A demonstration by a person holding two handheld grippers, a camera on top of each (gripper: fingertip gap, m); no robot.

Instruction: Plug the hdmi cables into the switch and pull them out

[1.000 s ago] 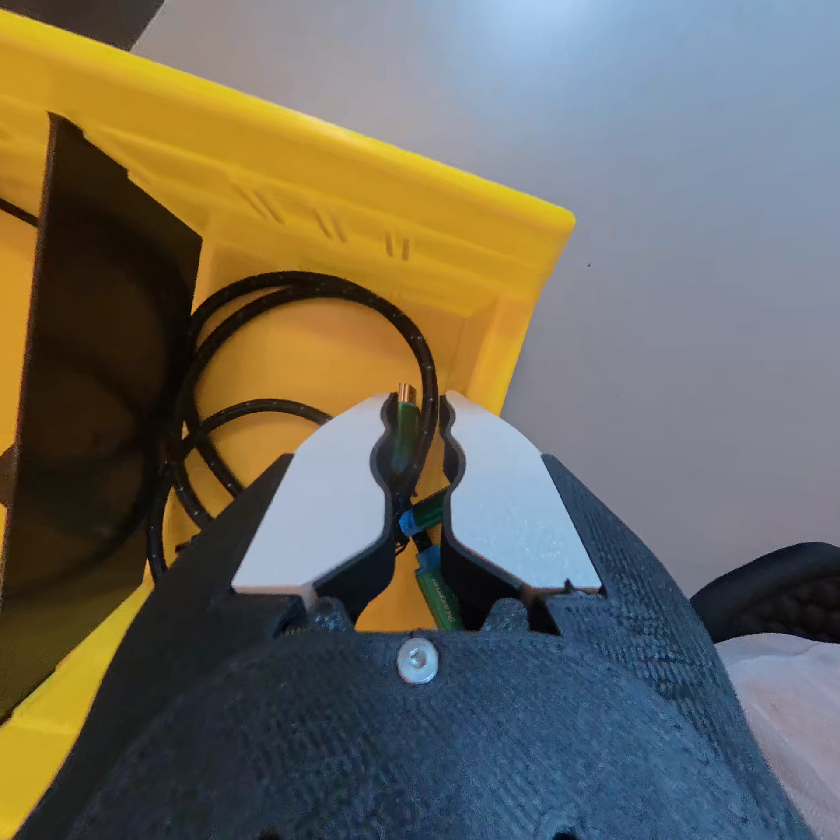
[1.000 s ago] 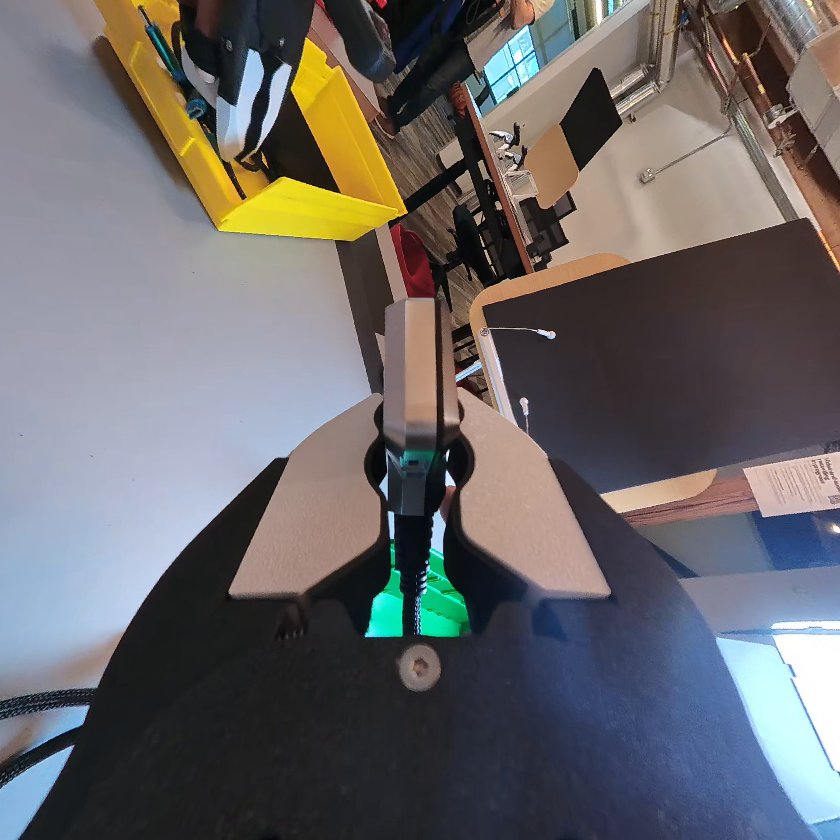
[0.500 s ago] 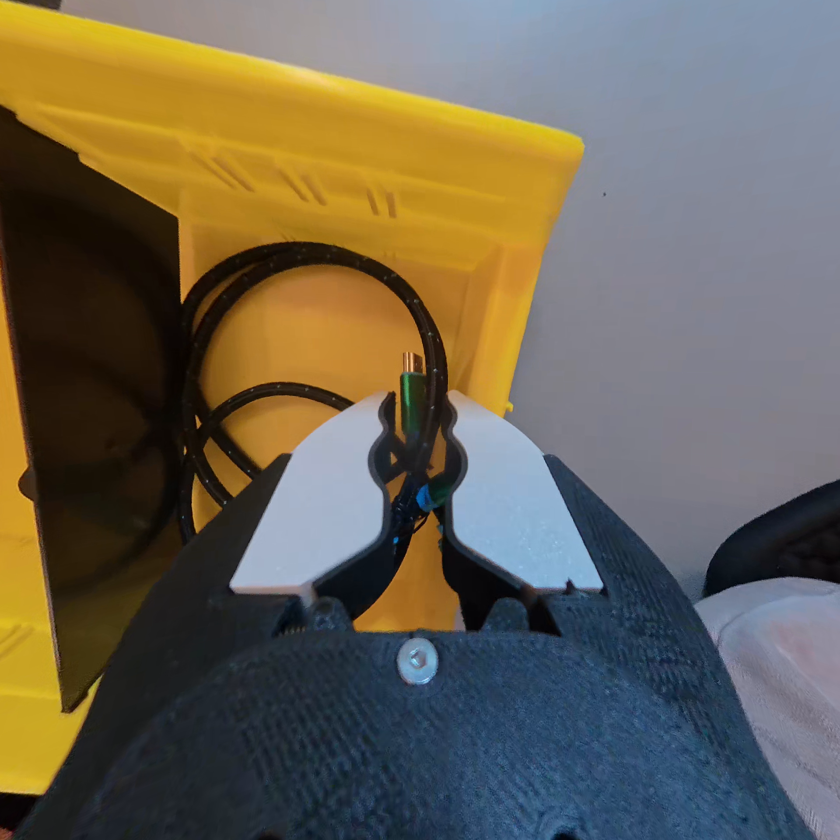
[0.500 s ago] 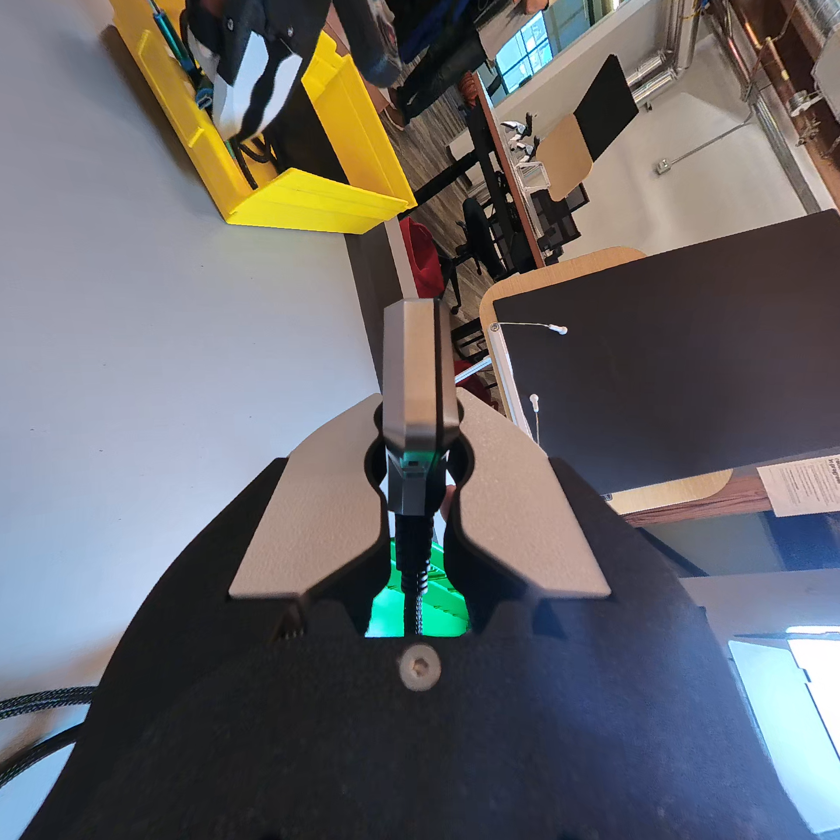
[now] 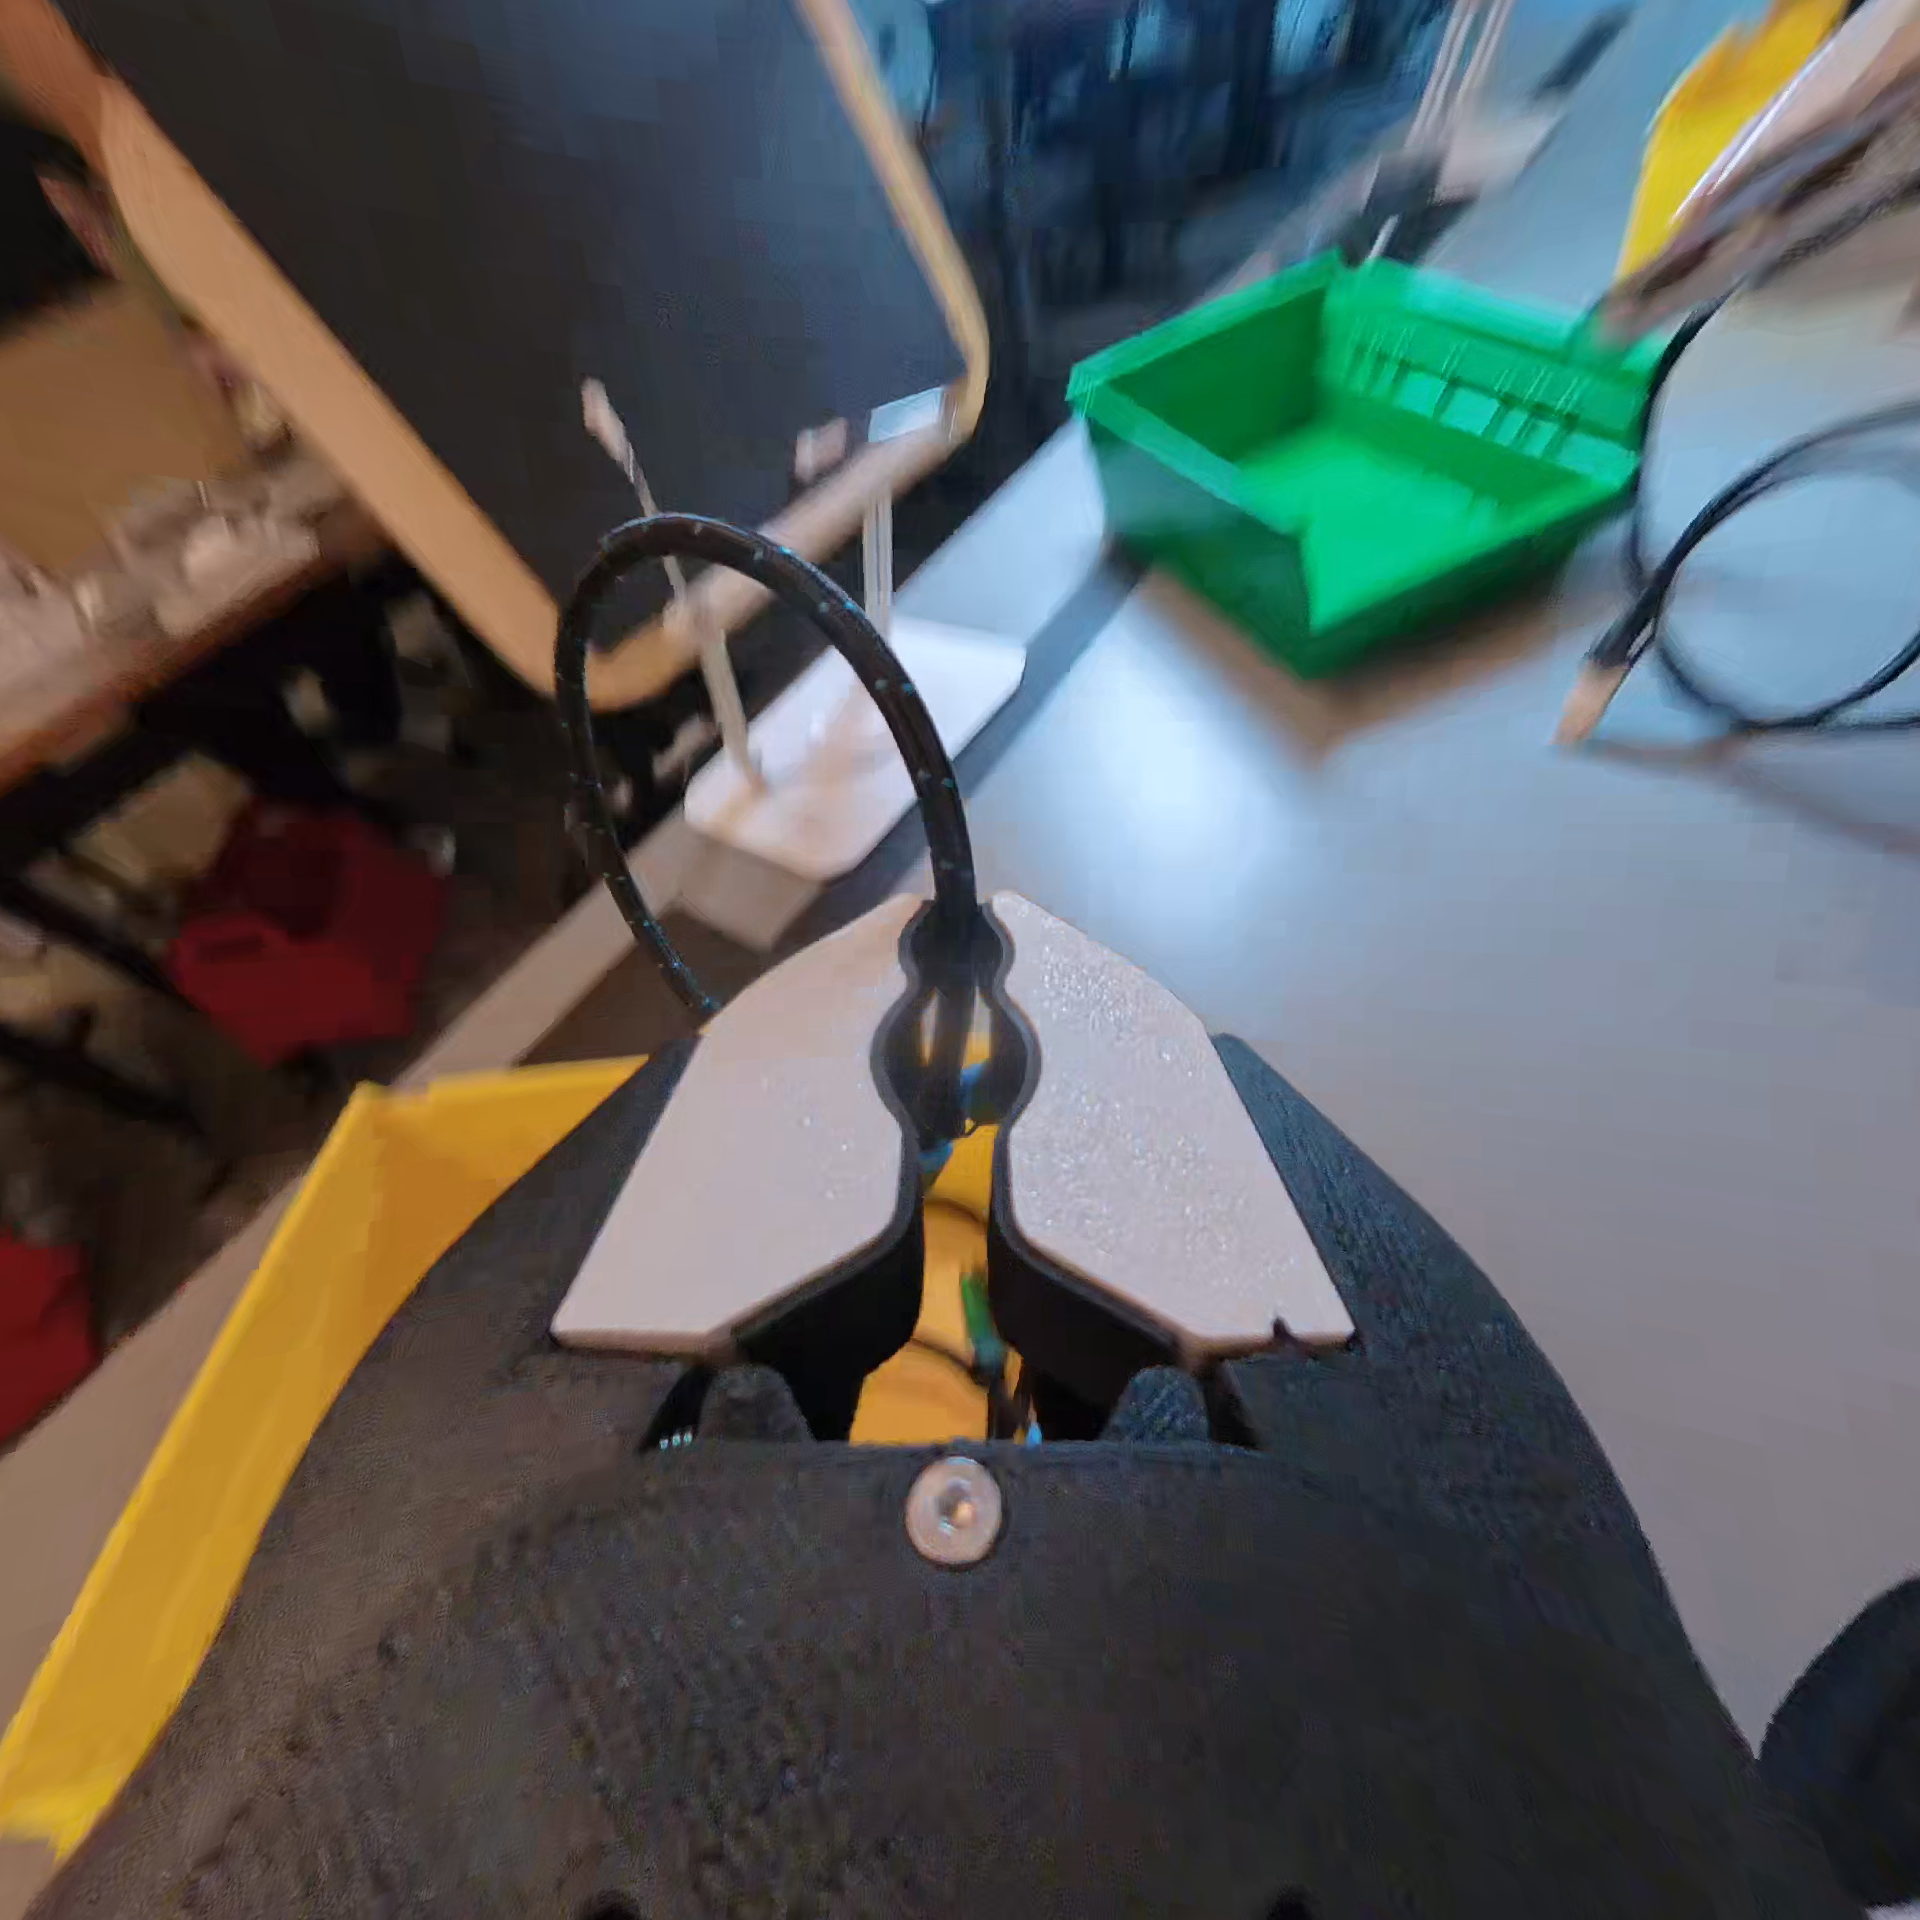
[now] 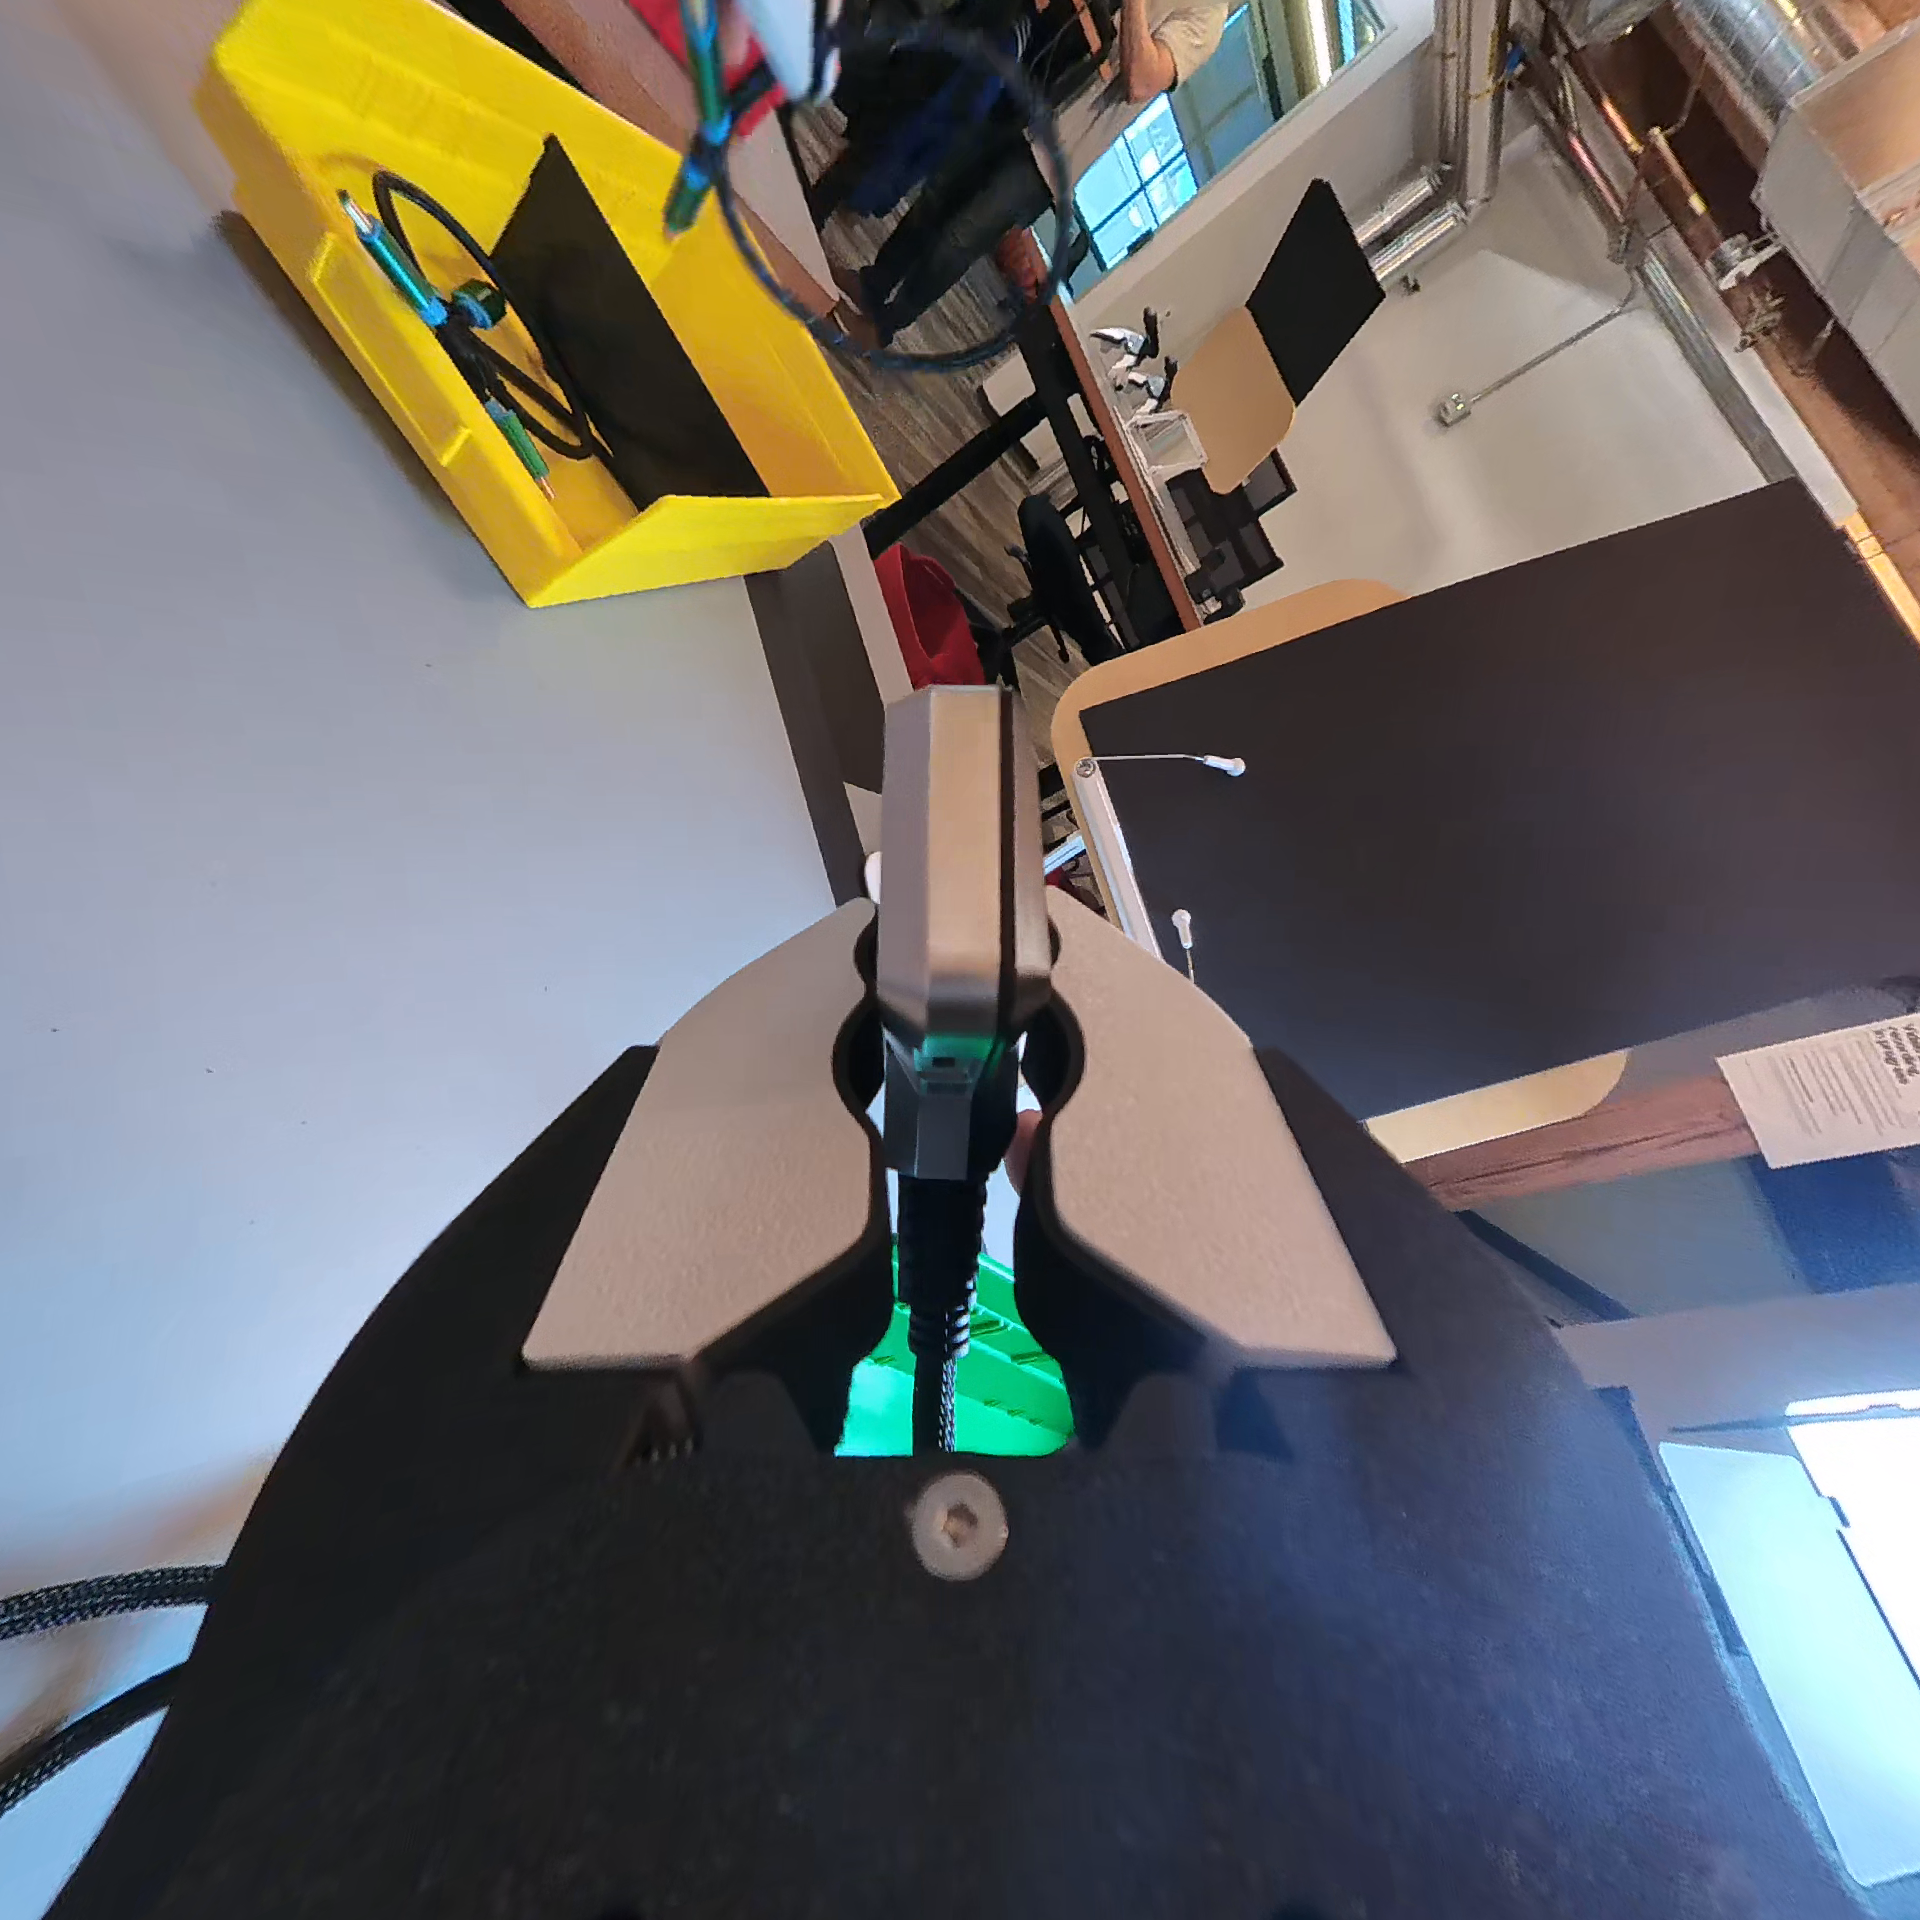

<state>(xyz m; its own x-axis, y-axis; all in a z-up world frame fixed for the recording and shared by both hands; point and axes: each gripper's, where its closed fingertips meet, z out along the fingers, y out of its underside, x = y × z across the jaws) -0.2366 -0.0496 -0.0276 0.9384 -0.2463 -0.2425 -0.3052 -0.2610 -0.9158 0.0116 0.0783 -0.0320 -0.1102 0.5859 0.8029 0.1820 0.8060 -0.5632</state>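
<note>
We are clamping the left gripper (image 5: 954, 940) on a springy braided HDMI cable (image 5: 764, 582) above the yellow bin (image 5: 312, 1247); better hold is its rigid plug. The right gripper (image 6: 951, 940) is pinching the light, stiff grey switch (image 6: 940, 852), well apart from that bin.

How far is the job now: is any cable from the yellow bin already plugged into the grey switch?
Done: the left gripper has lifted one black braided cable above the yellow plastic bin. In hand: the right gripper grips the grey metal switch. Left: plugging it in; another cable lies in the bin.

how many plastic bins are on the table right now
2: a yellow bin at the table's far corner holding cables, and an empty-looking green bin on the table near the right gripper. Others may sit outside view.
</note>
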